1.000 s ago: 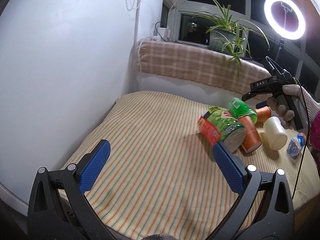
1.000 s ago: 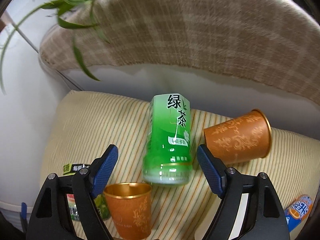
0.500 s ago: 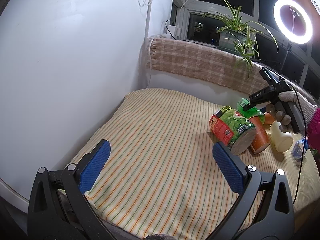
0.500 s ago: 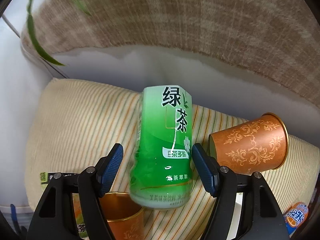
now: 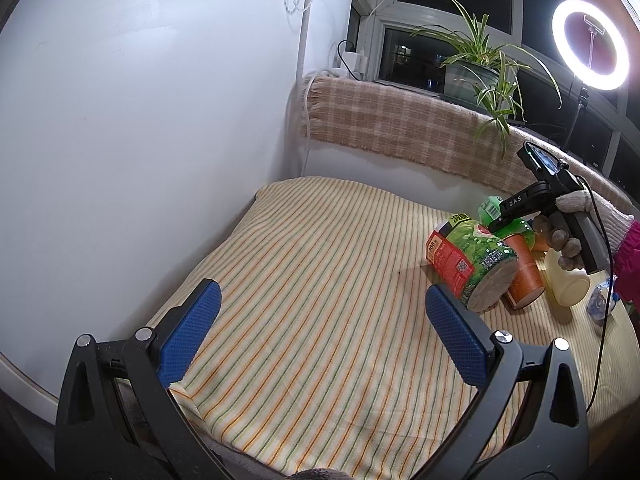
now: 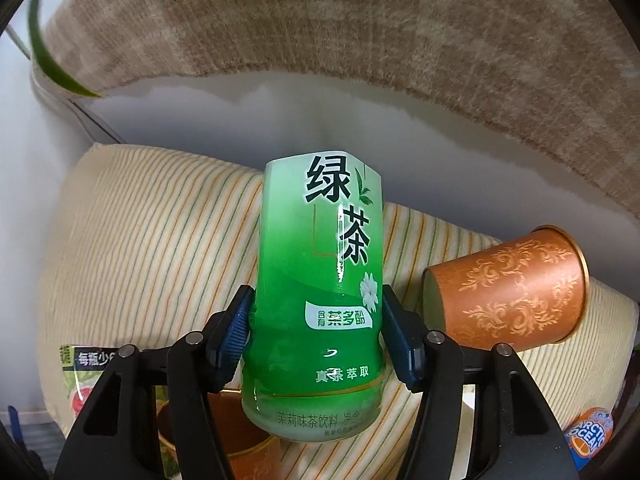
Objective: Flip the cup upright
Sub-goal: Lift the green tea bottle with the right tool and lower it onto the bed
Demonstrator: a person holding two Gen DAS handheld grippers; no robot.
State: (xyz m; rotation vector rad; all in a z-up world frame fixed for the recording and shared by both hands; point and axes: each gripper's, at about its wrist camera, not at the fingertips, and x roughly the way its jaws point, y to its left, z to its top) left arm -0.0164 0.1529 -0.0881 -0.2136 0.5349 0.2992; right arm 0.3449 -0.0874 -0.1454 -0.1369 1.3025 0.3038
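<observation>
The right gripper [image 6: 316, 336] has its fingers [image 6: 236, 332] pressed against both sides of a green cup [image 6: 320, 300], with a gloved hand [image 5: 568, 232] on its handle. The left gripper [image 5: 320, 332] hangs low with its fingers [image 5: 188, 332] spread wide, gripping nothing.

A striped cloth [image 5: 320, 280] covers the counter, its near edge hanging over the front. Most of it lies bare on the wall side. The things are grouped at the far right: a red-and-green can [image 5: 468, 266] lying on its side with its base toward the near edge, an orange cup [image 5: 526, 276] just behind it, and a cream bottle [image 5: 566, 286] beside that. Another orange cup [image 6: 516, 284] lies on its side near the back edge. An Arctic Ocean bottle [image 6: 590, 436] lies at the right edge.
</observation>
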